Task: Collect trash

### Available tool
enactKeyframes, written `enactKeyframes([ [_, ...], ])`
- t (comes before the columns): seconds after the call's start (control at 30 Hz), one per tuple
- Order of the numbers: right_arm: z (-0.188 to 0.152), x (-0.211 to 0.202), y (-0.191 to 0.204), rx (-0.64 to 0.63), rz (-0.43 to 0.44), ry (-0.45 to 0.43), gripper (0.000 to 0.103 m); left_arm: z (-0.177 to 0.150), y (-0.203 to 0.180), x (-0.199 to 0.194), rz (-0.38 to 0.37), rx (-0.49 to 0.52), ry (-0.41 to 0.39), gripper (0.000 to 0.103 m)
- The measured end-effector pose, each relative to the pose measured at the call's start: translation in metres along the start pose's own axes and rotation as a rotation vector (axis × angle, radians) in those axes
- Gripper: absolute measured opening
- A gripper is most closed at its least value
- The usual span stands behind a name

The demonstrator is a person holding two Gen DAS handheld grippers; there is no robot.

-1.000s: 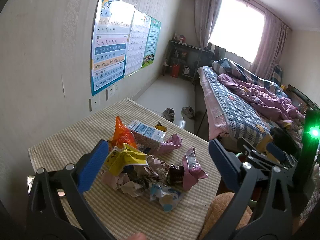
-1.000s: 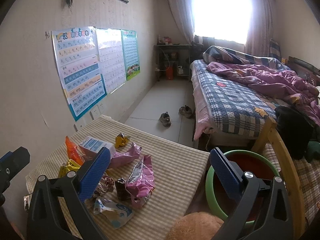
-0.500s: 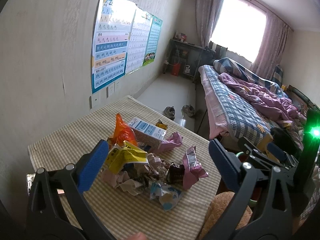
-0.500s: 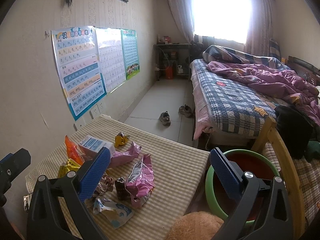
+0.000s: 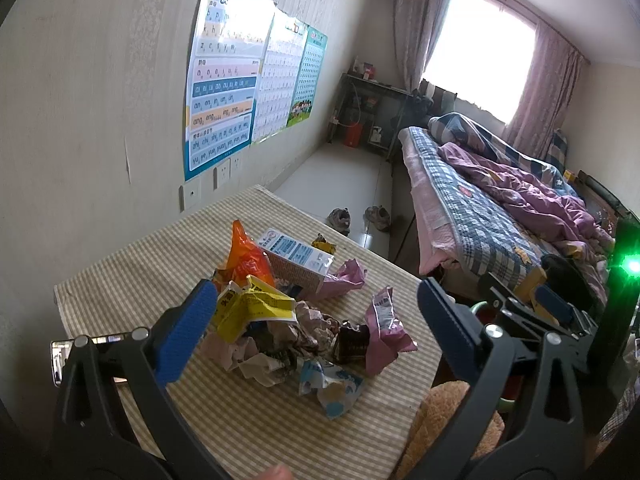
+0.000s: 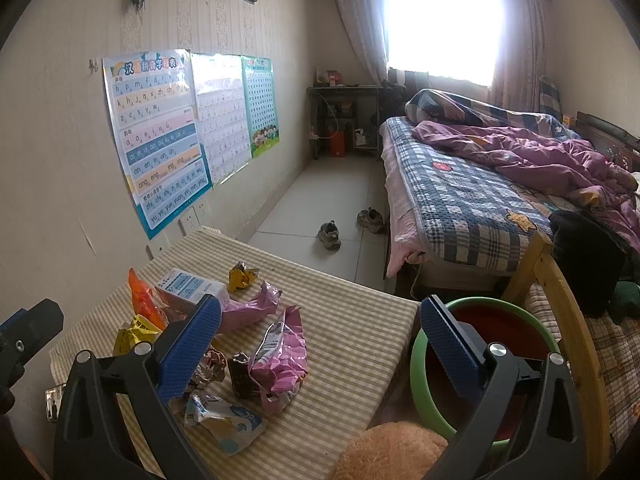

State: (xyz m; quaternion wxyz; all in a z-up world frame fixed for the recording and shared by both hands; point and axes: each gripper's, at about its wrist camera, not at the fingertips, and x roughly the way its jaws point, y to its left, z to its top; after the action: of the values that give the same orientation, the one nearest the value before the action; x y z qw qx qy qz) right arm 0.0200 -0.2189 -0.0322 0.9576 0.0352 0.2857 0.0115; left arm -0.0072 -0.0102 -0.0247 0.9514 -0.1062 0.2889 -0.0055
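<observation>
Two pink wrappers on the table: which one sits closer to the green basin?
The pink wrapper with the white printed panel, standing crumpled beside the dark brown packet. The other pink wrapper lies flatter, farther from the green basin, against the white-and-blue carton.

Daylight from blown-out window (image 6: 444, 20); glare on wall posters (image 5: 240, 12); fisheye bending, dark corners; focus sharp.

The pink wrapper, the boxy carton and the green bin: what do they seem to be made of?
Pink wrapper: thin glossy plastic film, probably; it is crinkled and shiny. Carton: printed paperboard, by its flat faces and sharp folded edges. Green bin: likely moulded plastic, with a smooth, even-coloured rim.
</observation>
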Motion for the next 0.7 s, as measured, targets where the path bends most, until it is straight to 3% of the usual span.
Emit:
enactKeyframes([
  [0.7, -0.0081, 0.0019, -0.0043, 0.002, -0.003, 0.016, 0.096, -0.0069, 0.0000, 0.0016, 0.002, -0.002, 0.011, 0.098],
])
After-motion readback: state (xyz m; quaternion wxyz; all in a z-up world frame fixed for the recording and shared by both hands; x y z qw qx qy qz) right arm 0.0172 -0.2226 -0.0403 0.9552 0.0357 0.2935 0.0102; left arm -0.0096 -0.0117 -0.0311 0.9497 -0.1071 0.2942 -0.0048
